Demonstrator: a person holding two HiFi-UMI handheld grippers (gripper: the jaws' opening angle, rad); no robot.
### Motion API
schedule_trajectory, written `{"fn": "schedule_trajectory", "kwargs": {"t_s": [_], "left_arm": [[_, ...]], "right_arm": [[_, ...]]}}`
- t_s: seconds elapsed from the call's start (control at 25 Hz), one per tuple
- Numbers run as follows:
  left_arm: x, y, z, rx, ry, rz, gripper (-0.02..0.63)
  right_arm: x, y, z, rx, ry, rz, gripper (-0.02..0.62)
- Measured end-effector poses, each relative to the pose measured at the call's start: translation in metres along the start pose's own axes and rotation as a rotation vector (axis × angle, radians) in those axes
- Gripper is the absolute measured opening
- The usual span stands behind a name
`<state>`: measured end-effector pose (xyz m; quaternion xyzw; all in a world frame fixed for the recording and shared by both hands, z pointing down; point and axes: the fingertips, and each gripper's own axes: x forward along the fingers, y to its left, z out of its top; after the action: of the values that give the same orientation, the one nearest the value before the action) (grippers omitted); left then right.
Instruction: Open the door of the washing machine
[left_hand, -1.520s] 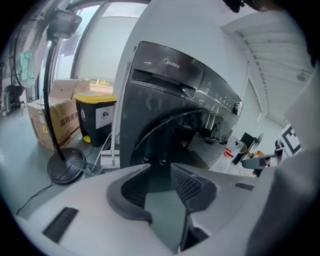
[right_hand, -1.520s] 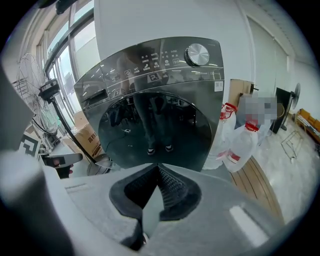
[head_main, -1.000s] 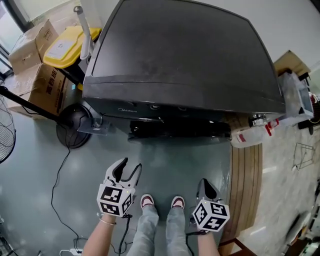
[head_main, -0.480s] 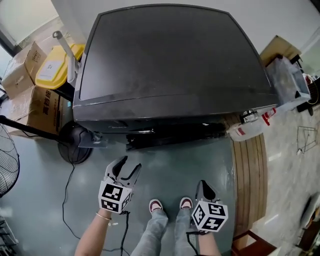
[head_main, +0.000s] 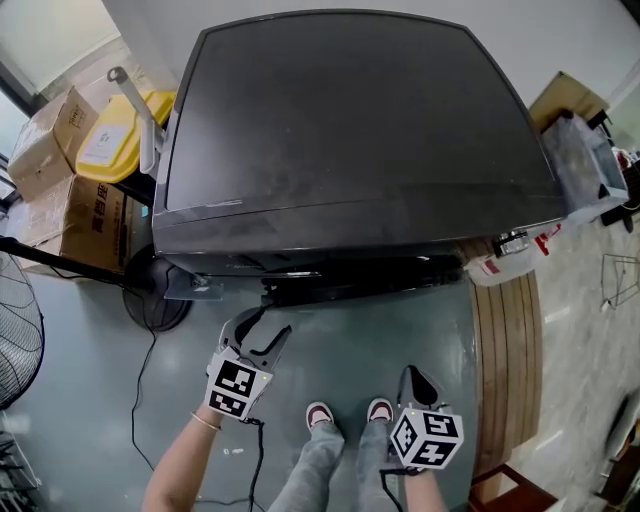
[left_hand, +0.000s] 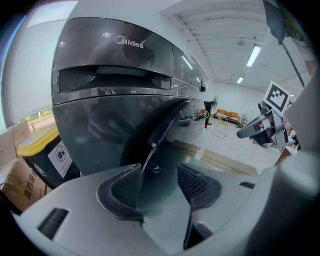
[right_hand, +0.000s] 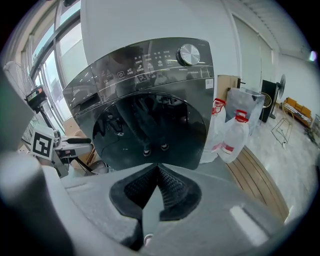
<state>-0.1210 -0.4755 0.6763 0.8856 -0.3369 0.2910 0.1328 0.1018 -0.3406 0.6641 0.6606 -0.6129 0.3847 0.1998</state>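
Note:
A dark grey washing machine fills the head view from above, and its round front door juts out under the front edge. My left gripper hangs close to the door's left end, its jaws open after widening just now. In the left gripper view the door's curved rim shows beyond the gap between the pads, and my left gripper holds nothing. My right gripper hangs lower right, near the person's shoes. In the right gripper view its pads meet, so my right gripper is shut and faces the glossy door.
Cardboard boxes and a yellow-lidded bin stand left of the machine, with a fan's round base and a floor cable. Plastic bottles sit at its right corner beside a wooden strip.
My left gripper has moved forward toward the door's left end and rolled a little. The right gripper has stayed where it was, and the head camera has shifted slightly.

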Motion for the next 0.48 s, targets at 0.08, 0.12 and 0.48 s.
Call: {"fn": "schedule_trajectory", "kwargs": {"t_s": [0.08, 0.12, 0.48], "left_arm": [[0.004, 0.003, 0.001, 0.03, 0.003, -0.005, 0.207], [0.006, 0.003, 0.002, 0.047, 0.004, -0.01, 0.207], [0.024, 0.012, 0.001, 0.08, 0.033, -0.083, 0.207]], "right_arm": [[0.002, -0.001, -0.002, -0.003, 0.007, -0.001, 0.006], [0.004, -0.002, -0.003, -0.005, 0.011, 0.0, 0.006], [0.011, 0.003, -0.007, 0.003, 0.022, 0.013, 0.006]]}}
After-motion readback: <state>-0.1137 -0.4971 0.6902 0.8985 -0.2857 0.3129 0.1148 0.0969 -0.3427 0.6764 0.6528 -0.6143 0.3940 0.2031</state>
